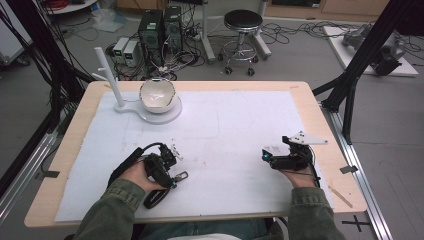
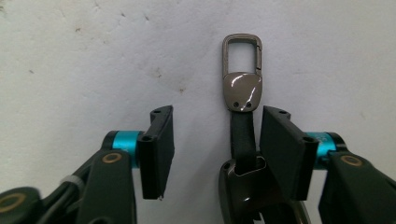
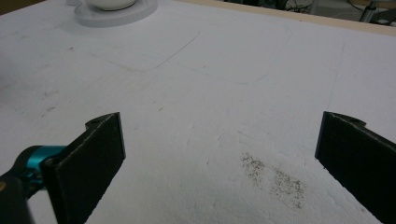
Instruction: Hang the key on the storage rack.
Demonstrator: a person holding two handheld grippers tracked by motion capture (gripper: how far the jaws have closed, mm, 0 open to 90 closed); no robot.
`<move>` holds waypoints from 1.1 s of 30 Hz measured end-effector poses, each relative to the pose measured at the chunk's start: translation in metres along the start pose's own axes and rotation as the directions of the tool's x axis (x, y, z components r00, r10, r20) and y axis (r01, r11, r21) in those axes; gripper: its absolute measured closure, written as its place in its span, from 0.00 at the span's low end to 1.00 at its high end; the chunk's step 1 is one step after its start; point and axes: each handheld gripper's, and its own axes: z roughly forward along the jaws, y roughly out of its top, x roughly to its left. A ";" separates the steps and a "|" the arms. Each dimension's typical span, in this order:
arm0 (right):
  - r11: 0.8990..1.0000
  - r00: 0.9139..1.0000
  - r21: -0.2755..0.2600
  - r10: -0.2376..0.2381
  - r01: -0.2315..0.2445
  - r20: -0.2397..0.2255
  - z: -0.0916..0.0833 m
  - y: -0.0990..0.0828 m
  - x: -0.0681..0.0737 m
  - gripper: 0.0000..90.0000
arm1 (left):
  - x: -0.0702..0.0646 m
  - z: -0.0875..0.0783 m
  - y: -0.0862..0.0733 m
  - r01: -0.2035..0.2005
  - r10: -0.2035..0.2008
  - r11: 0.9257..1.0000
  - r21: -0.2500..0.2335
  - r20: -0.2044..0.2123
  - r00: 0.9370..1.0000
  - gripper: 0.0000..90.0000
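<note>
From the high view, a light wooden table carries a white foam sheet that covers nearly all of its top. Toward the far left corner of that sheet stands a white round stand with an upright peg, and a white ceramic bowl sits tilted on the stand's disc. Beyond the table lies a grey floor with two black computer towers, tangled cables and a black round stool on castors; black frame struts stand at both sides. Near the sheet's front edge, well apart from the bowl, the left gripper lies over a brown metal key clip on a dark strap. Off to the right of it on the same sheet, the right gripper is held level above the foam, a grey three-cornered plate on top.

In the left gripper view, the key clip lies flat on the speckled white sheet, its carabiner loop pointing away. The strap runs down between the black jaws, close against the right-hand pad, with a clear gap to the other pad; the jaws stand half closed and do not squeeze it.

In the right gripper view, the jaws stand wide apart with bare, grey-smudged foam between them, and the bowl's stand sits far off at the top edge.
</note>
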 end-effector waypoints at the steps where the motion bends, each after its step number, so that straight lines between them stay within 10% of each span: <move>1: 1.000 1.000 0.001 0.002 -0.002 -0.002 0.000 0.000 0.000 0.01 | 0.000 0.000 0.000 0.000 0.000 1.000 0.001 0.005 1.000 0.56; 33: 1.000 1.000 0.004 0.016 -0.016 0.008 -0.003 -0.001 -0.004 0.01 | -0.002 0.007 0.012 -0.039 0.031 0.992 0.121 0.068 0.997 0.81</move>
